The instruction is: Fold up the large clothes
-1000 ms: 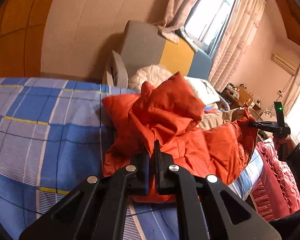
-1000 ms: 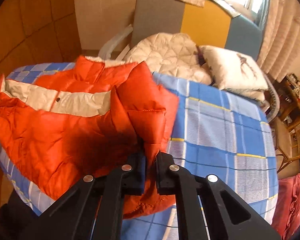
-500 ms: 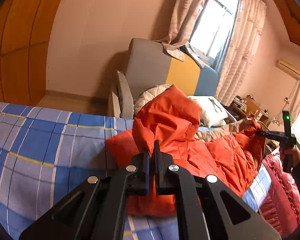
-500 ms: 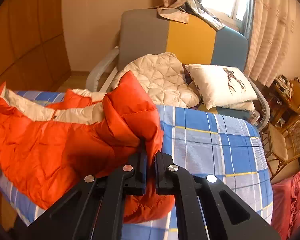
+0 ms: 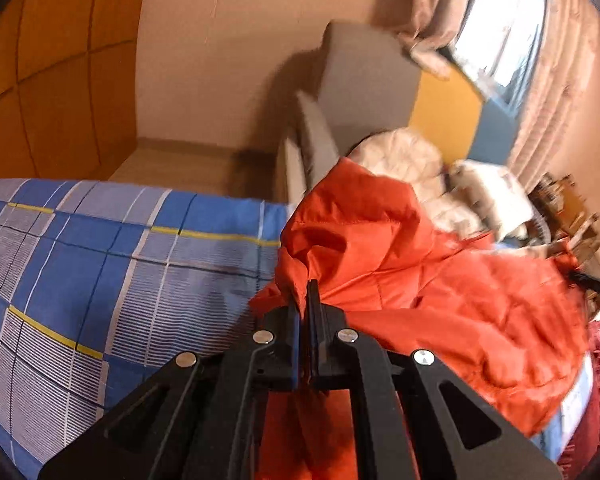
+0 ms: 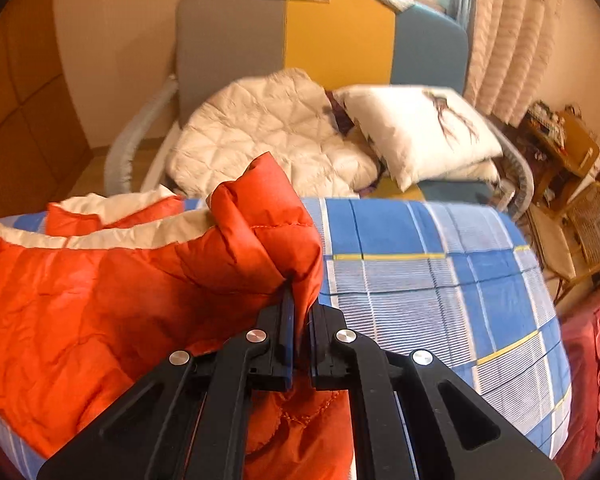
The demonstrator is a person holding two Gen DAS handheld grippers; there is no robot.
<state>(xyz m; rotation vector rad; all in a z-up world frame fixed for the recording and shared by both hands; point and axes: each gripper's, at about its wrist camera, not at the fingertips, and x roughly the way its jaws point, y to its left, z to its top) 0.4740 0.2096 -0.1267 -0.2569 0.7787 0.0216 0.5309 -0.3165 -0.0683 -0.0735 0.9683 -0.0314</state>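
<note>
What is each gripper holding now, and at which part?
Both hold the orange jacket. The left gripper and the right gripper are each shut on a pinched fold at its edge; which part exactly cannot be told.

the left tongs [image 5: 307, 304] are clamped tight on a bunched fold of the puffy orange quilted jacket [image 5: 440, 280], with fabric hanging below the black fingers [image 5: 284, 344]. the jacket spreads to the right over the blue, white and yellow checked bedspread [image 5: 100, 280]. at the far right edge the dark tip of the other tongs [image 5: 592, 284] meets the jacket's far end, blurred. behind stands a grey, yellow and blue padded armchair [image 5: 364, 80] holding a cream quilted blanket [image 5: 404, 160] and a white pillow [image 5: 496, 192]. pale curtains [image 5: 548, 92] hang by the window.
</note>
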